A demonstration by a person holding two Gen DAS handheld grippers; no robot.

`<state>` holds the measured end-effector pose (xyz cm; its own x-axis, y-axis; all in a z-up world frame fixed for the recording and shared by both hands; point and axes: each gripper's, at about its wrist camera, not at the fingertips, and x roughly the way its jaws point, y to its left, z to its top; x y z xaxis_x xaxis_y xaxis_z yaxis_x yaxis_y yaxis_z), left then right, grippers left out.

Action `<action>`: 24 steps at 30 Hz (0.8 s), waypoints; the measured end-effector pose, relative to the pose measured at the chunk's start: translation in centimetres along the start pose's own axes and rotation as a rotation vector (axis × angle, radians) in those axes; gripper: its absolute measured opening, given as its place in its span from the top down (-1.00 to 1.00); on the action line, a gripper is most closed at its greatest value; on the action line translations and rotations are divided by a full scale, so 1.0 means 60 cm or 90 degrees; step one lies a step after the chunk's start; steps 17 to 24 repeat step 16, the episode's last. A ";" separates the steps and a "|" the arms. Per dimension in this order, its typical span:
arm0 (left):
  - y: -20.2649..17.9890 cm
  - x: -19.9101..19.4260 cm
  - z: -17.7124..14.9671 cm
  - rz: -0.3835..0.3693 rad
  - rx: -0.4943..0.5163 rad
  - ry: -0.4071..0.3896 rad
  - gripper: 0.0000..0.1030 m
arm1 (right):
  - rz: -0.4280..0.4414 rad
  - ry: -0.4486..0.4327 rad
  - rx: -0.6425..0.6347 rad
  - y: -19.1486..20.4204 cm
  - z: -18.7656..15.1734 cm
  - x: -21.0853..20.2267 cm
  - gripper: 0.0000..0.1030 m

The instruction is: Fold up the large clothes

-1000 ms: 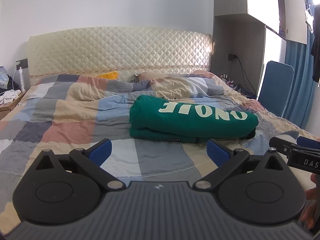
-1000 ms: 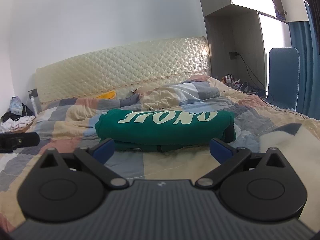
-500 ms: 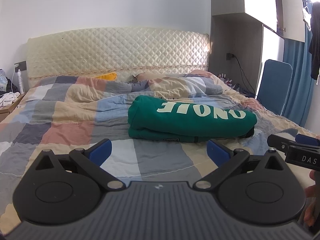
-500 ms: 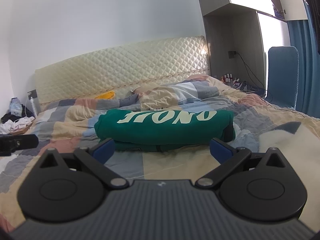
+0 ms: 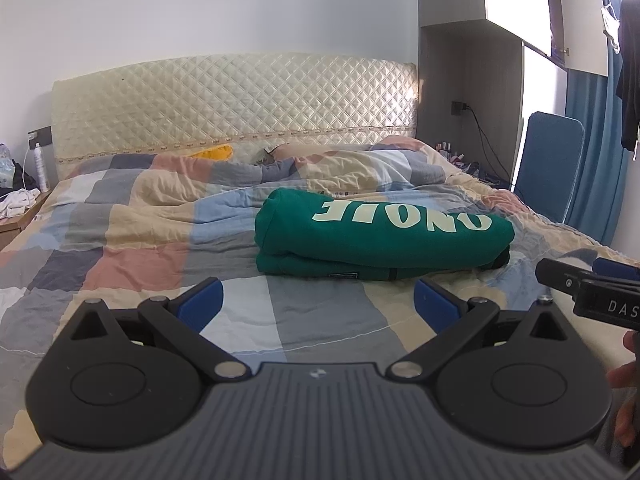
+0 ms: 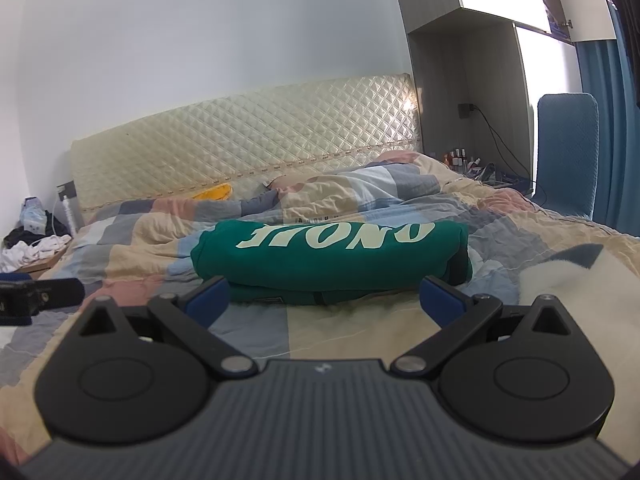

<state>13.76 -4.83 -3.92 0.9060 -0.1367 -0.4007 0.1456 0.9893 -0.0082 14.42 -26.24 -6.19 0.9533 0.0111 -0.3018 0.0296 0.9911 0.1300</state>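
one green sweatshirt (image 5: 384, 236) is seen folded into a thick bundle on the patchwork quilt (image 5: 132, 236), straight ahead of both tongs and clear of them. left gripper (image 5: 318, 306) is held spread wide with nothing between its blue pads, same for the right gripper (image 6: 324, 300). a quilted headboard (image 5: 240, 104) is parked way behind.

A patchwork quilt (image 5: 140, 240) in grey, pink, beige and blue covers the bed; a cream quilted headboard (image 5: 240, 108) stands against the white wall; a yellow item (image 5: 212, 153) lies near the headboard; a blue chair (image 5: 548, 164) stands beside blue curtains (image 5: 592, 152); rumpled white cloth (image 6: 32, 254) sits on a wooden nightstand (image 5: 16, 226).
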 end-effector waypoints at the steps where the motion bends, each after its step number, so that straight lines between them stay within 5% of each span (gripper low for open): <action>1: -0.002 0.000 0.000 -0.001 0.000 0.001 -1.00 | 0.000 0.000 0.000 0.000 0.000 0.000 -1.00; 24: -0.001 0.007 -0.003 -0.006 0.005 0.004 -1.00 | 0.000 0.000 0.000 -0.001 0.000 0.000 -1.00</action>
